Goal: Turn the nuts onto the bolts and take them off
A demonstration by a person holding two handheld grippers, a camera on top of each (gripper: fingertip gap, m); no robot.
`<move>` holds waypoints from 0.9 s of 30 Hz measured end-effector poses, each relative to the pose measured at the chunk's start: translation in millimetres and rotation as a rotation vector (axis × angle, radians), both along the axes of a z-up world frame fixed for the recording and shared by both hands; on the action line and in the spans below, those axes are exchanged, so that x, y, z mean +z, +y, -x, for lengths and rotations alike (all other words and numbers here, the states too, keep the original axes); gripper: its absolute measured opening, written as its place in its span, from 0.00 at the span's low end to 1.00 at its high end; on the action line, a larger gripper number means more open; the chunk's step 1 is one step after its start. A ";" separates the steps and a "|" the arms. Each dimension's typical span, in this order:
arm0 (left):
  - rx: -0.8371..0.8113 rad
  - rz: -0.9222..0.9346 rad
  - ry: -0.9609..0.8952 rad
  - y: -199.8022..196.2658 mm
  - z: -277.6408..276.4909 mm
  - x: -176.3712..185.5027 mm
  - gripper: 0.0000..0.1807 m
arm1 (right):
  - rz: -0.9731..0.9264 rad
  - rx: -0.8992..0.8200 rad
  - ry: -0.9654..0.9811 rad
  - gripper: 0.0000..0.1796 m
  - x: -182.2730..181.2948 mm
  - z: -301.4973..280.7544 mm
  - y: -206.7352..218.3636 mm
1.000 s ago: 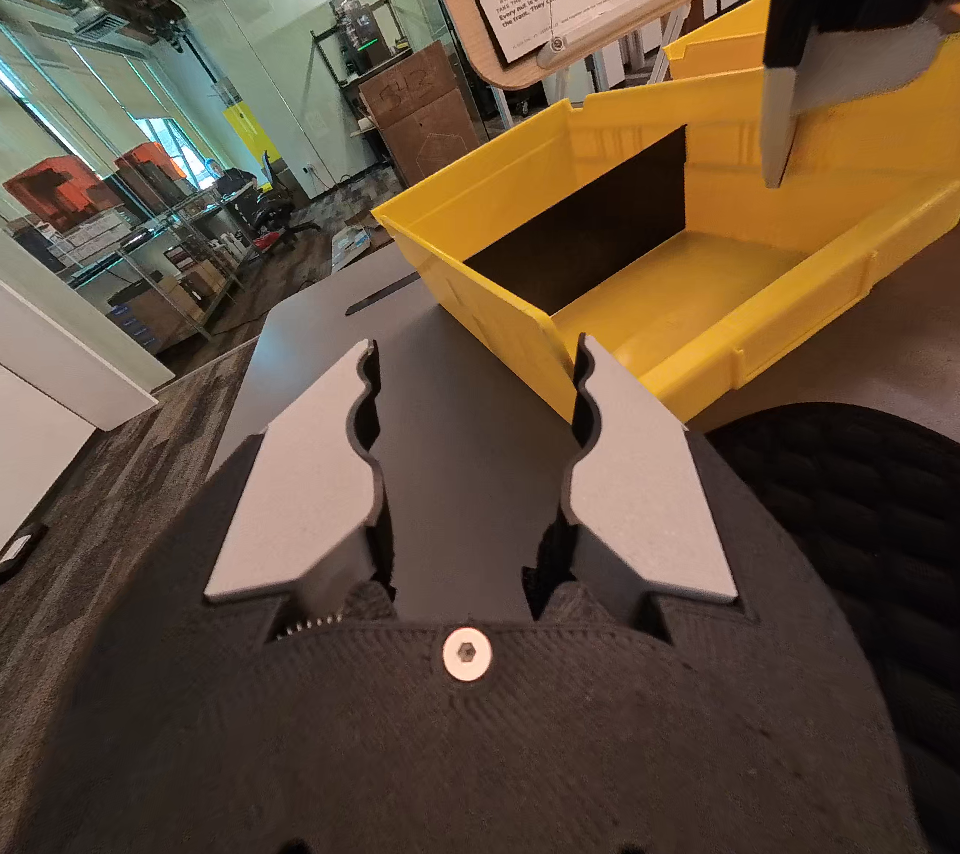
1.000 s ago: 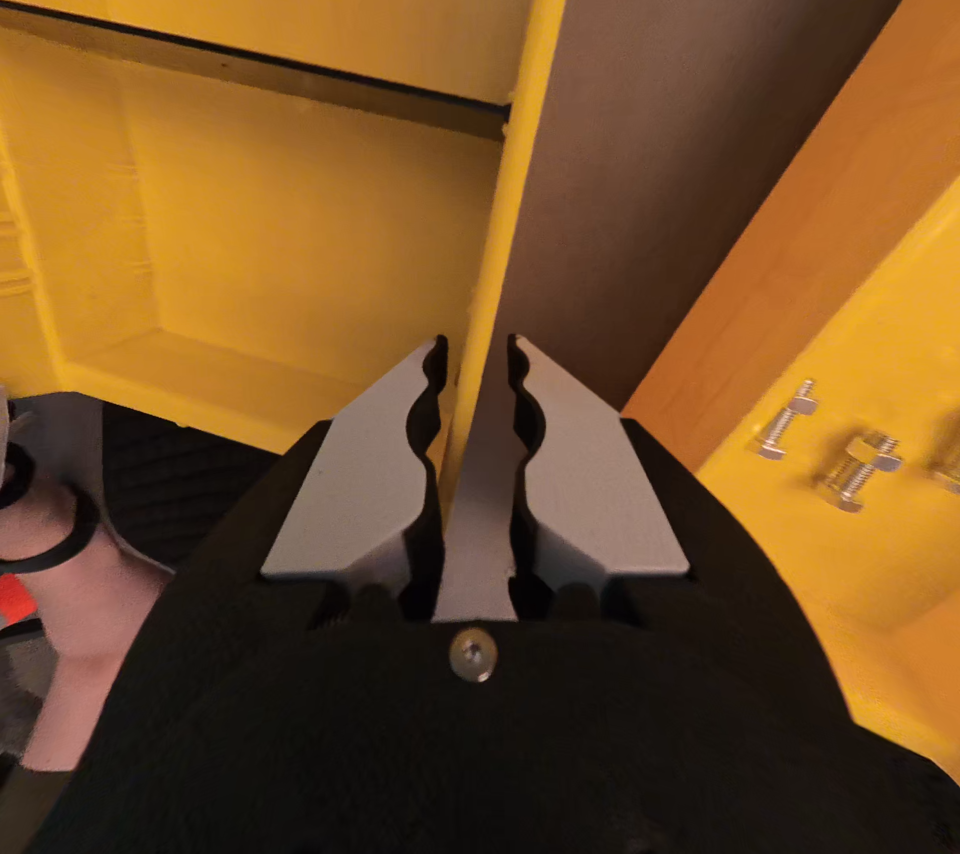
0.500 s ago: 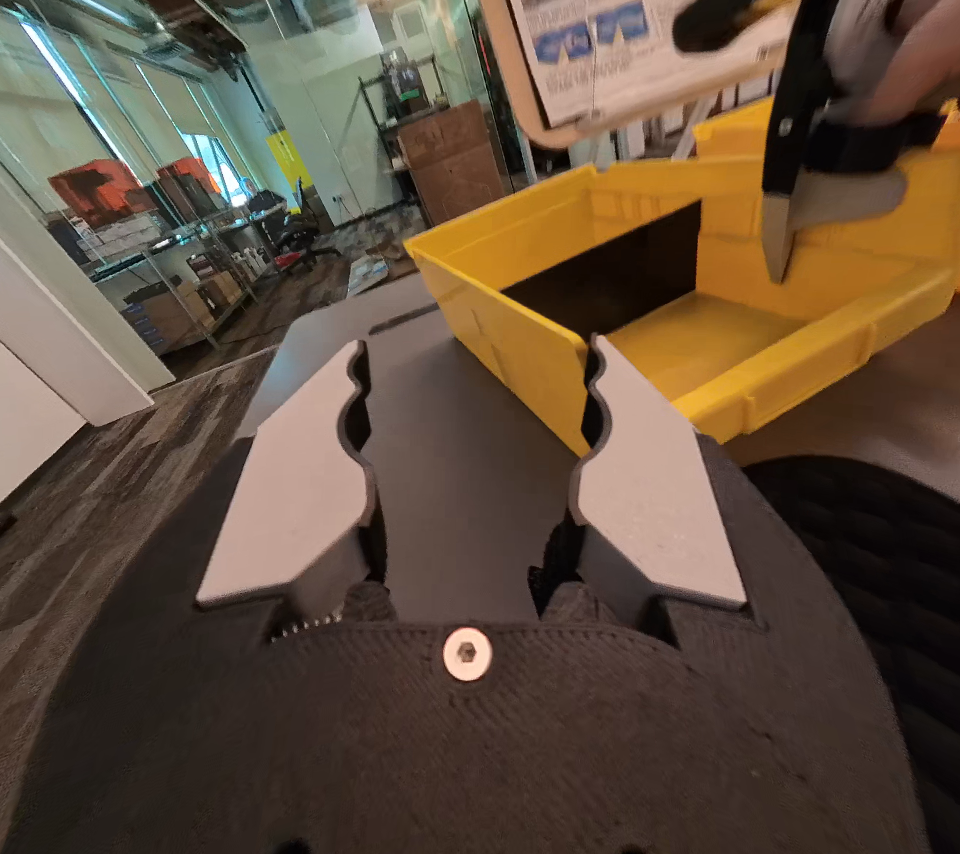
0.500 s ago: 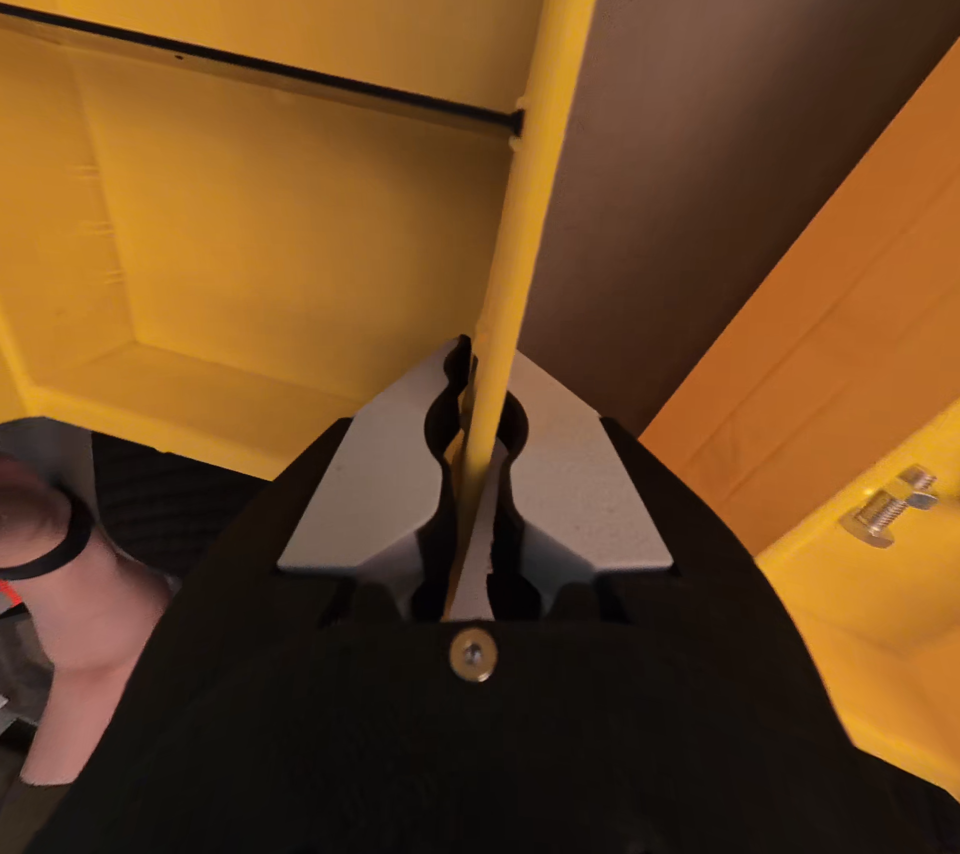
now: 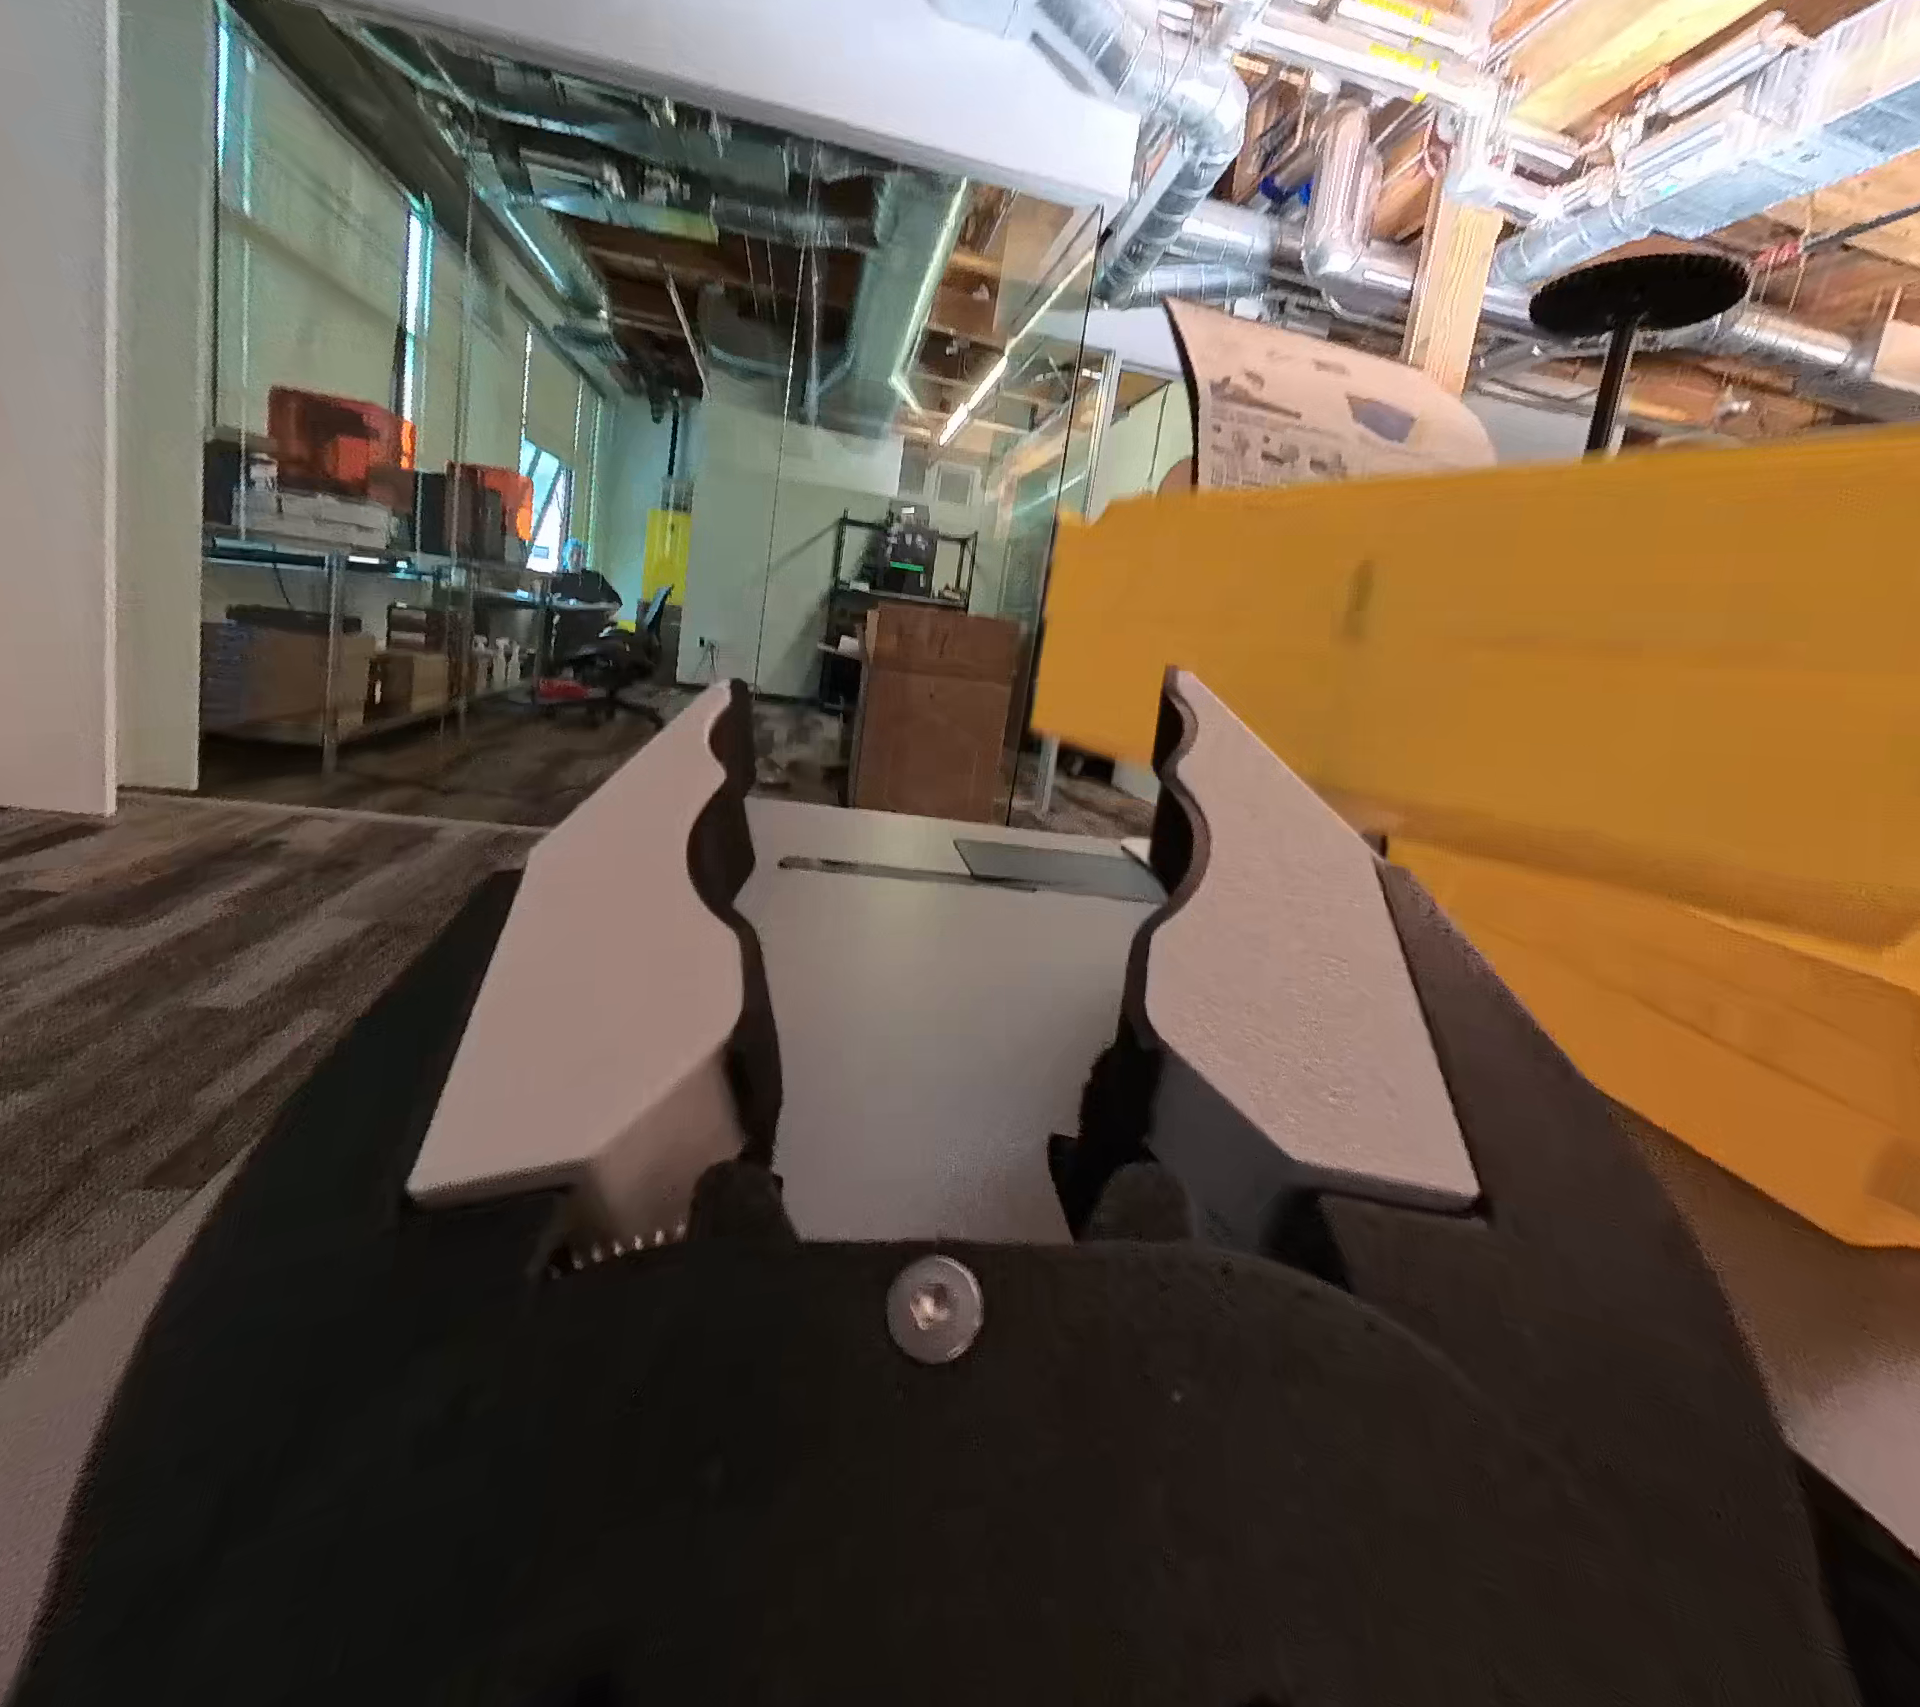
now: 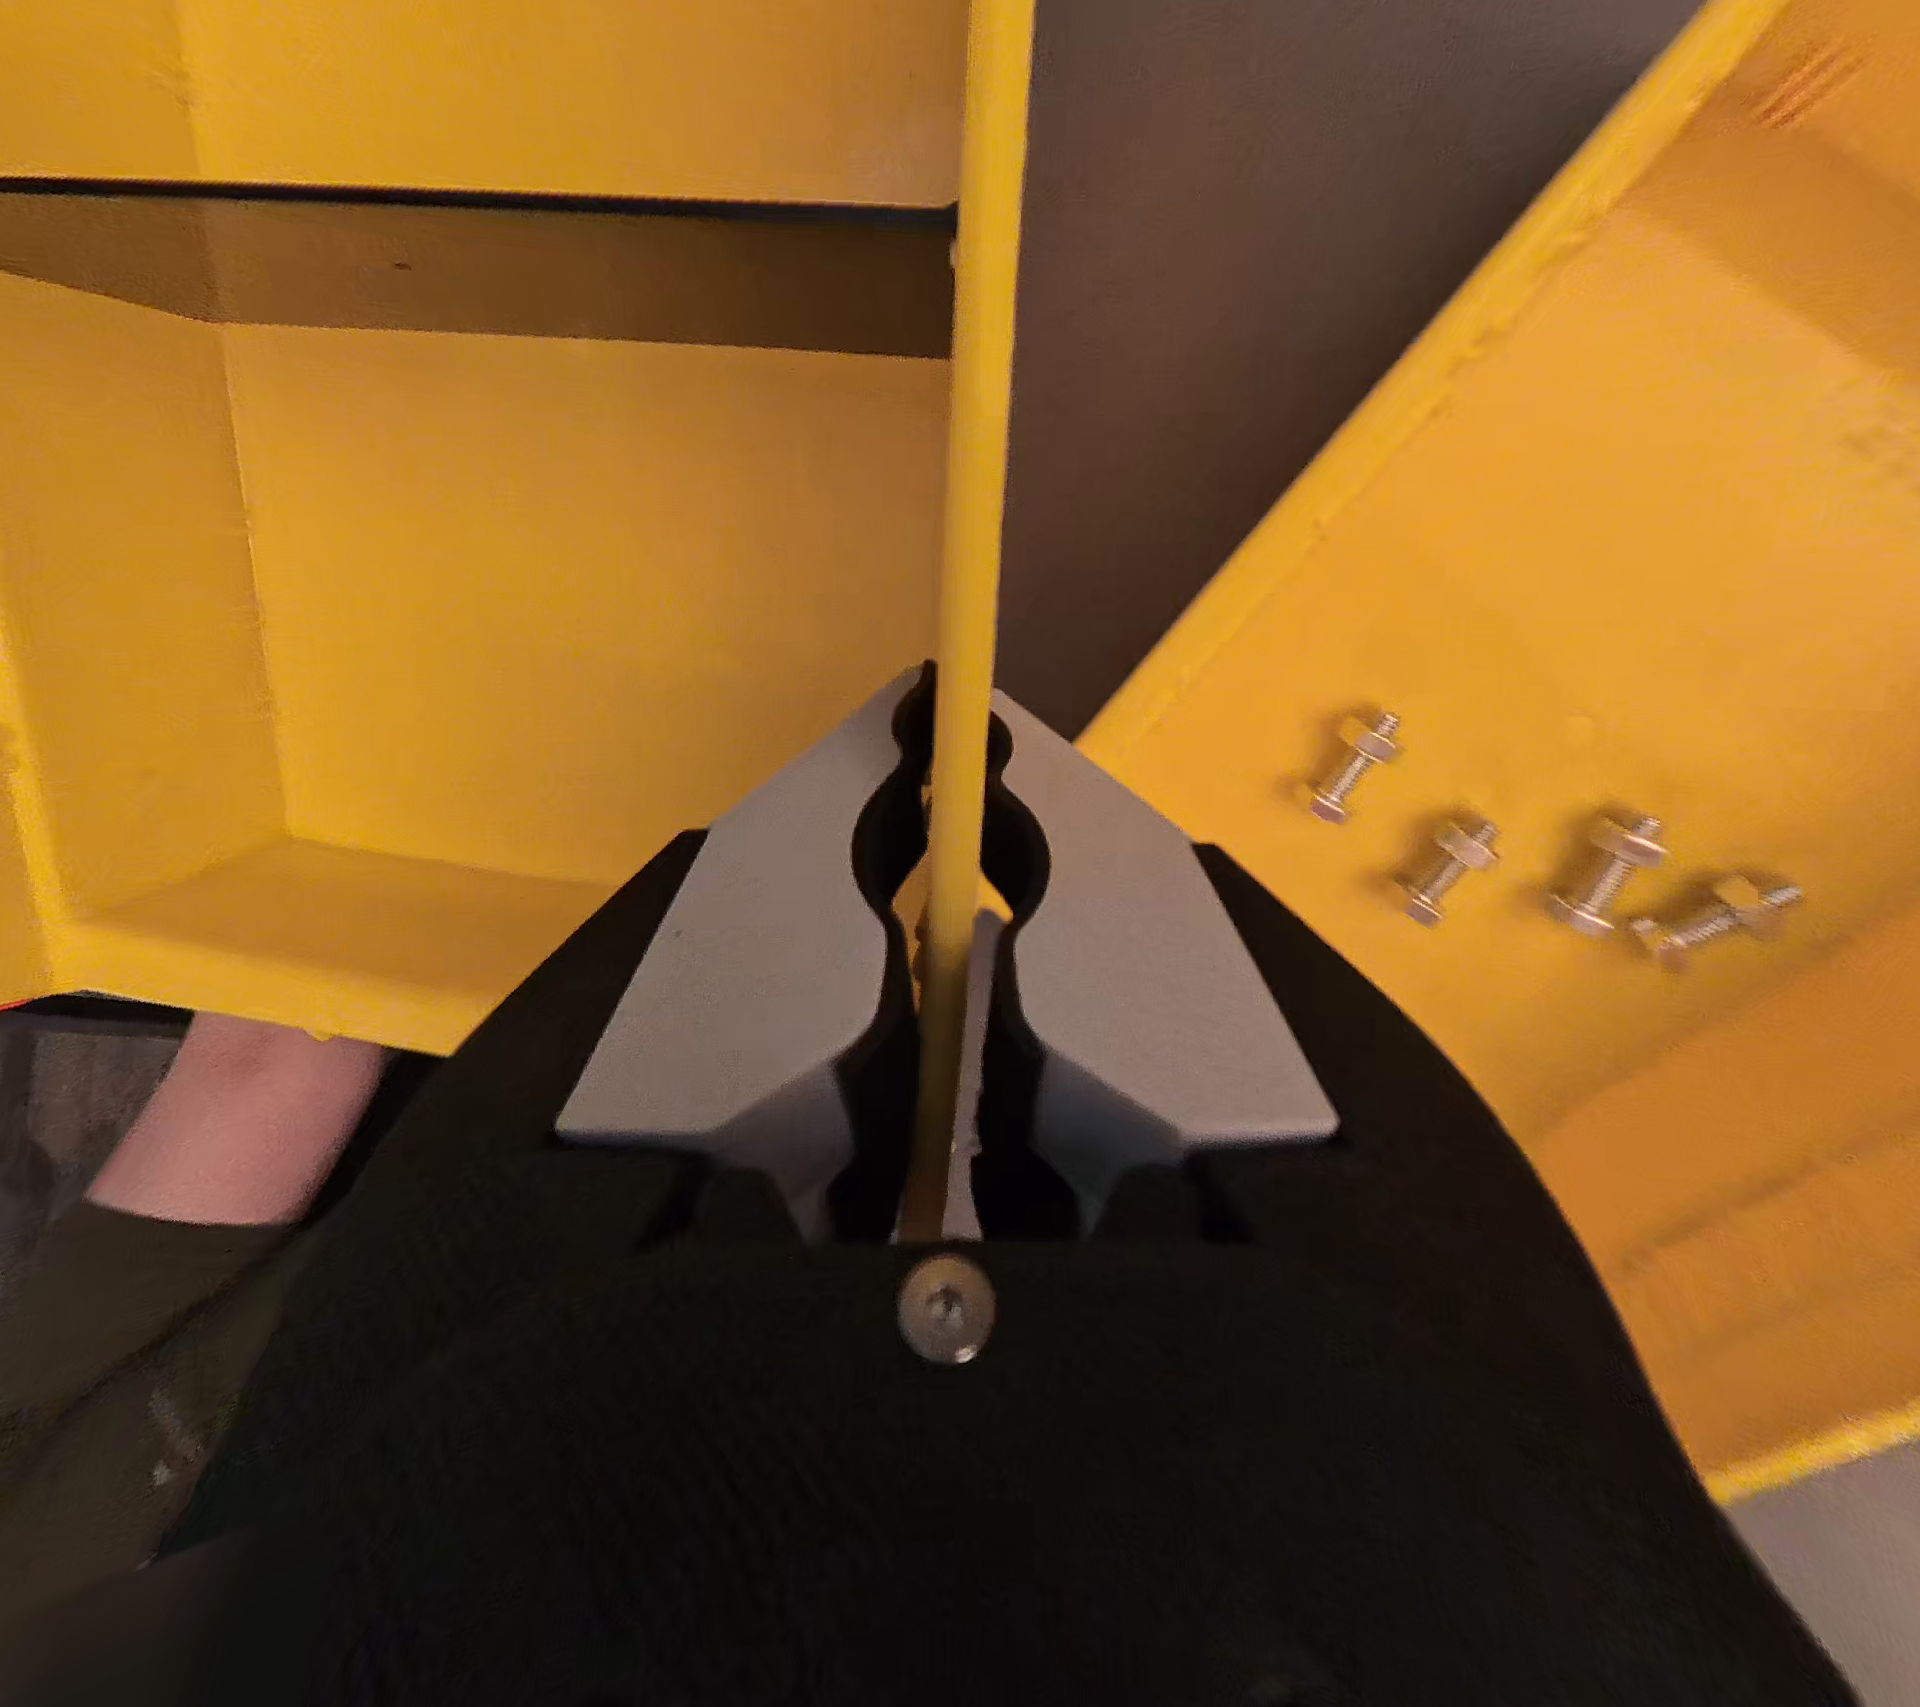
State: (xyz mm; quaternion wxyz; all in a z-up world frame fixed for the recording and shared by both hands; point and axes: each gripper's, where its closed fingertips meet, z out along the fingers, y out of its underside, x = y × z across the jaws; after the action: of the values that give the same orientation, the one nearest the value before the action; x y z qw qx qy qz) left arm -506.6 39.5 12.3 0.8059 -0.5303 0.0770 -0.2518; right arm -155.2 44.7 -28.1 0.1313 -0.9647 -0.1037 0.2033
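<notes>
My right gripper (image 6: pixel 961 701) is shut on the side wall of an empty yellow bin (image 6: pixel 582 577), which has a black divider (image 6: pixel 468 275) across it. Several silver bolts with nuts on them (image 6: pixel 1455 857) lie in a second yellow bin (image 6: pixel 1621 514) to the right. My left gripper (image 5: pixel 951 701) is open and empty, low over the grey table (image 5: pixel 935 961). The empty yellow bin (image 5: pixel 1507 660) shows blurred to its right in the left wrist view, with its side facing the camera.
A person's hand (image 6: pixel 229 1127) shows below the empty bin in the right wrist view. A board with an instruction sheet (image 5: pixel 1320 421) stands behind the bin. The table's far edge (image 5: pixel 914 816) lies ahead, with carpet floor to the left.
My right gripper closed on the bin's side wall, and the bin now looks tilted or lifted. The left gripper's view swung up towards the ceiling and dropped low beside the bin.
</notes>
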 end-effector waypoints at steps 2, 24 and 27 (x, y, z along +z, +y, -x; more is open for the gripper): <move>-0.012 0.029 0.014 4.0 -3.1 -5.4 0.40 | -0.047 0.007 0.032 0.01 25.9 -16.2 -8.8; -0.570 0.702 0.492 -19.7 -339.9 -50.0 0.43 | -0.143 -0.608 0.014 0.00 2.6 -405.7 -194.5; -0.594 0.851 0.523 -19.0 -362.0 -76.6 0.43 | -0.101 -0.682 -0.025 0.01 -27.0 -434.9 -215.8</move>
State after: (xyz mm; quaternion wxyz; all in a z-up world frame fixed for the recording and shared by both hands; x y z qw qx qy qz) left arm -144.7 20.5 -64.2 0.3707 -0.8079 0.3108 -0.3365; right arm 279.7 -171.1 -55.1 0.2379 -0.9386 0.2133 0.1304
